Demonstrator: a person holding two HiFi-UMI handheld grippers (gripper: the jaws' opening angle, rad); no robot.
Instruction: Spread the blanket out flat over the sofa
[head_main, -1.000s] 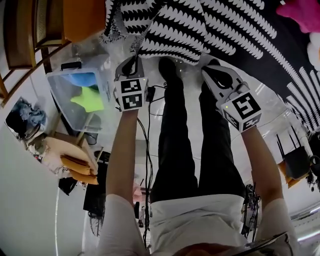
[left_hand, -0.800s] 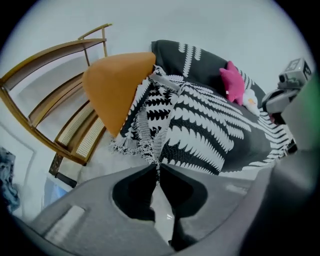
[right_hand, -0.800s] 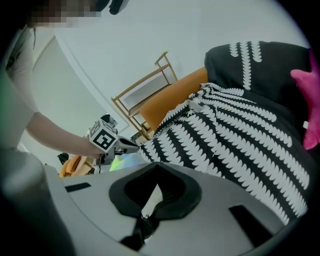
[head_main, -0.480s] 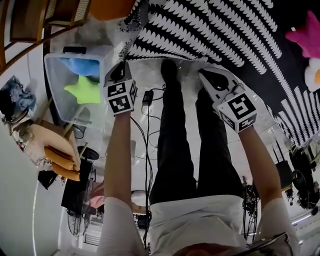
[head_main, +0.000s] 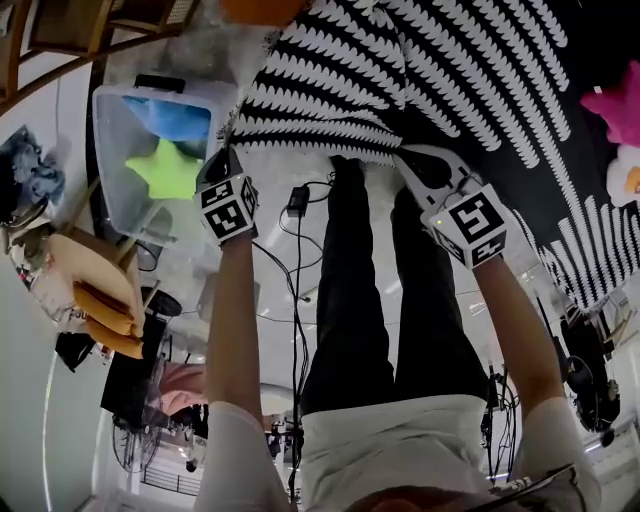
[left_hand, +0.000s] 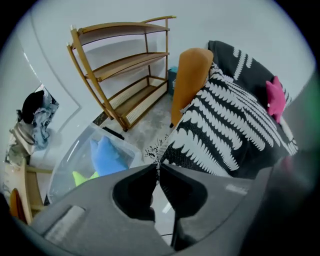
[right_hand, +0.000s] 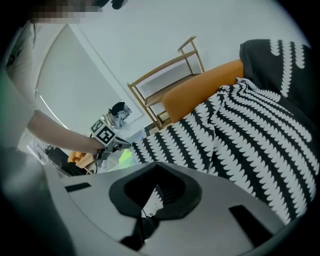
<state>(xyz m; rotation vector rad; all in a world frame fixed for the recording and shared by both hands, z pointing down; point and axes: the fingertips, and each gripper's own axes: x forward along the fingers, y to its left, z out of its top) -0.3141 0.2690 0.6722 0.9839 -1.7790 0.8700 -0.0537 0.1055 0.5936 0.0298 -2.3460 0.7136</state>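
Now the left gripper (left_hand: 155, 164) and the right gripper (right_hand: 156, 165) are each clenched on the near edge of the black-and-white blanket (head_main: 430, 80), which lies draped across the orange sofa (right_hand: 200, 85).

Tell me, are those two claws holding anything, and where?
Both the left gripper and right gripper pinch the black-and-white blanket by its near edge.

Striped blanket (head_main: 420, 70) over sofa (left_hand: 192, 75) (floor (left_hand: 145, 127): bin (head_main: 108, 150))
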